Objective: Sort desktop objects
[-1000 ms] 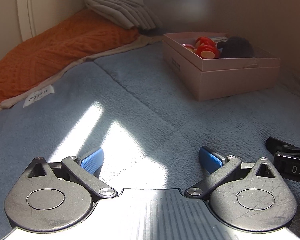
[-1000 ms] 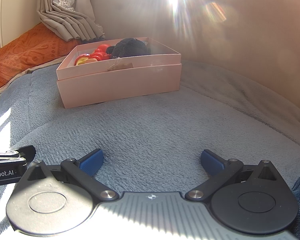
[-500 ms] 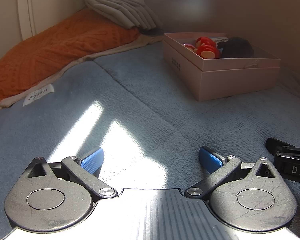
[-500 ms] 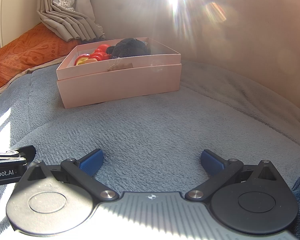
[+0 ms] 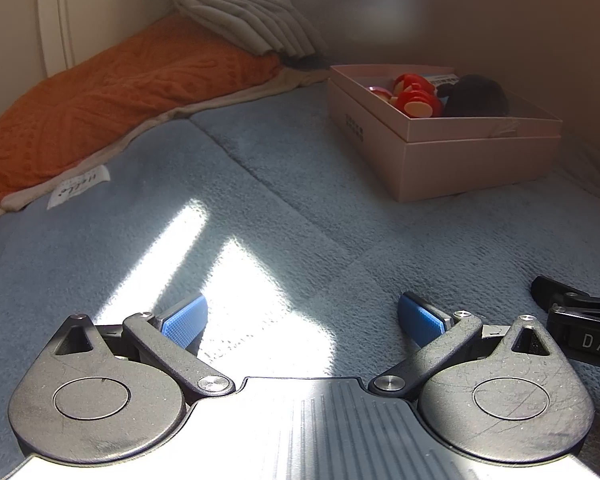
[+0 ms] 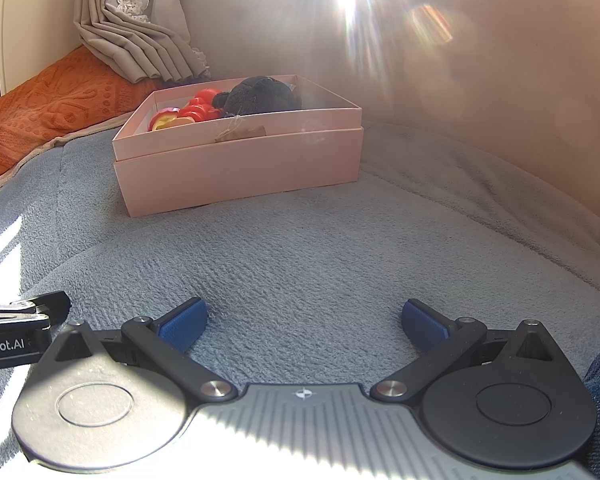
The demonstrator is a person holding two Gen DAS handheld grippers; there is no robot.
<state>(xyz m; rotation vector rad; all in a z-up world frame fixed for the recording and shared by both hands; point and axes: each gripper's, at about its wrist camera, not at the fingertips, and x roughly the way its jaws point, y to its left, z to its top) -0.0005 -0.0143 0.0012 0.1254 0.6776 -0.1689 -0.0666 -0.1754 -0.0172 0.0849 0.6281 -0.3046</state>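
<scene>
The pink cardboard box (image 6: 236,160) sits on the grey-blue blanket (image 6: 320,256), and what the task has to sort lies inside it. A black plush toy (image 6: 260,96) fills the middle of the box, its paper tag hanging over the near wall. Beside it, toward the box's curtain-side end, lies a cluster of red and yellow plastic toys (image 6: 192,114); from the left wrist view the same red pieces (image 5: 416,98) lie against the plush (image 5: 476,96), with a blue-printed card just behind them.

By my judgement the plush is light and soft: it will squash under the pads, so a deep pinch across its body would hold better than a nip at the fur or the tag. The red pieces look hard, smooth and light, likely to slip or roll, so they want a grip across a flat face or rim. The box itself is stiff but thin-walled, best taken by one wall.

No loose item shows on the blanket in front of the box, so the sorting looks finished or nearly so.

The left gripper (image 5: 300,316) and the right gripper (image 6: 304,320) both hover low over the blanket, well short of the box, fingers spread wide and holding nothing.

Beyond the box lie an orange knitted cushion (image 5: 120,92) and a pleated beige curtain (image 6: 132,44).
</scene>
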